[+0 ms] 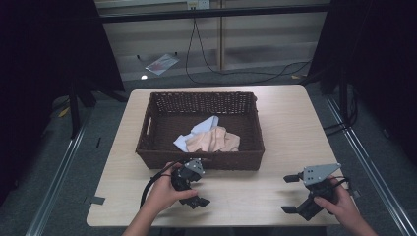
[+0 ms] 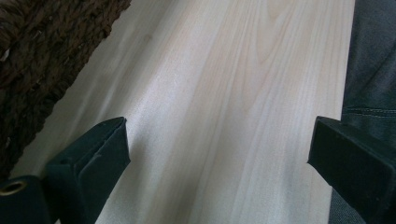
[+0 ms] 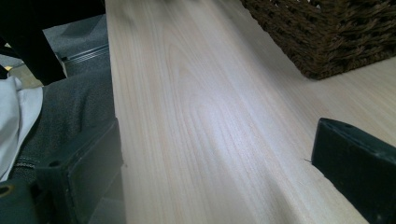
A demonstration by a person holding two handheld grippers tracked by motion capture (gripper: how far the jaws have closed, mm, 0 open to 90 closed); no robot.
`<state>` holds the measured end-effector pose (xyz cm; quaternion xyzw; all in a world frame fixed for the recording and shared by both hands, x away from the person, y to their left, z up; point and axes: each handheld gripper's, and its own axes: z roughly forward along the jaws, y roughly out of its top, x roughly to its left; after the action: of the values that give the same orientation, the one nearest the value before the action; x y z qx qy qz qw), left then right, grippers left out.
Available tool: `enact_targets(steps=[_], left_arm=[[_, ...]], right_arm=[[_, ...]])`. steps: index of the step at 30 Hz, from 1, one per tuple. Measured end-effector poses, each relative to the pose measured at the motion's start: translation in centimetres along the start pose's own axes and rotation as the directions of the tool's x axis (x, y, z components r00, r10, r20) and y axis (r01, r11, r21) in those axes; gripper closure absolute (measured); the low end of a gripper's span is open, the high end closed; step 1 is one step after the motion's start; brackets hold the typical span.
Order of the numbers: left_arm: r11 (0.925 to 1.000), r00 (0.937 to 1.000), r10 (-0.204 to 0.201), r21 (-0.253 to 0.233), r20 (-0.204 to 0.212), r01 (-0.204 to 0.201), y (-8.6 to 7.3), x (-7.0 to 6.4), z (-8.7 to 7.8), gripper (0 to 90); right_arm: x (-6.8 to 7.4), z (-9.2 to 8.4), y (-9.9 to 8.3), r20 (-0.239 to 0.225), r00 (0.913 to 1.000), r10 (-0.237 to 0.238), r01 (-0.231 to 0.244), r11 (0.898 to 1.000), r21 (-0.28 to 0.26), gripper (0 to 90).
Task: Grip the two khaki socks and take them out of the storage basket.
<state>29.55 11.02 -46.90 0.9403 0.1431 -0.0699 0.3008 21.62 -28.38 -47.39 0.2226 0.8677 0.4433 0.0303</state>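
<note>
A dark wicker basket (image 1: 231,160) stands in the middle of the pale wooden table (image 1: 290,128). Inside it lie a crumpled peach cloth (image 1: 216,140) and a white cloth (image 1: 201,129) partly under it. My left gripper (image 1: 201,183) is held just in front of the basket's front wall, pointing right, open with nothing between its jaws (image 2: 219,135). The basket's weave (image 2: 42,51) runs along the left of the left gripper view. My right gripper (image 1: 290,194) hovers near the table's front right corner, pointing left, open and empty (image 3: 219,140). The basket's corner (image 3: 327,32) lies ahead of it.
Bare tabletop stretches between the two grippers and to the right of the basket. The person's grey trousers (image 2: 373,70) (image 3: 70,107) border the table's near edge. On the floor beyond the table lie black cables (image 1: 236,73) and a sheet of paper (image 1: 161,63).
</note>
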Motion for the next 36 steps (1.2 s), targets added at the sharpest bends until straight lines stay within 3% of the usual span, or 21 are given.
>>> enact_targets(steps=[3,4,10,18,22,30,36], left_arm=[[0.9997,0.9997,-0.016,-0.018,0.016,0.016,0.1,0.1,-0.3,5.3],[1.0000,0.9998,-0.005,-0.005,0.020,0.005,0.1,0.3,-0.5,5.6],[0.9988,0.9987,-0.045,0.021,0.023,0.044,0.4,0.3,-0.8,6.3],[0.9958,0.9984,-0.032,0.087,0.047,0.028,1.0,0.5,-1.7,6.7],[0.9946,0.9971,-0.059,0.088,0.048,0.055,1.3,0.6,-1.9,6.8],[0.9897,0.9961,-0.054,0.136,0.070,0.044,2.0,0.7,-2.7,6.8],[0.9894,0.9956,-0.056,0.138,0.075,0.045,2.6,0.8,-3.6,6.7]], right_arm=[[0.0,0.0,0.0,0.003,1.0000,0.001,-0.001,1.000,-0.002,1.3],[0.0,0.0,0.0,0.000,1.0000,0.002,-0.002,1.000,-0.002,1.3],[0.0,0.0,-0.1,0.001,1.0000,0.002,-0.002,1.000,0.000,1.3],[0.1,0.0,-0.1,0.001,1.0000,0.006,-0.006,1.000,0.000,1.3],[0.0,0.0,-0.1,-0.004,1.0000,0.007,-0.007,1.000,-0.004,1.3],[0.0,0.0,-0.2,-0.003,1.0000,0.009,-0.009,1.000,-0.003,1.3],[0.0,0.0,-0.2,-0.003,0.9999,0.010,-0.010,1.000,-0.003,1.3]])
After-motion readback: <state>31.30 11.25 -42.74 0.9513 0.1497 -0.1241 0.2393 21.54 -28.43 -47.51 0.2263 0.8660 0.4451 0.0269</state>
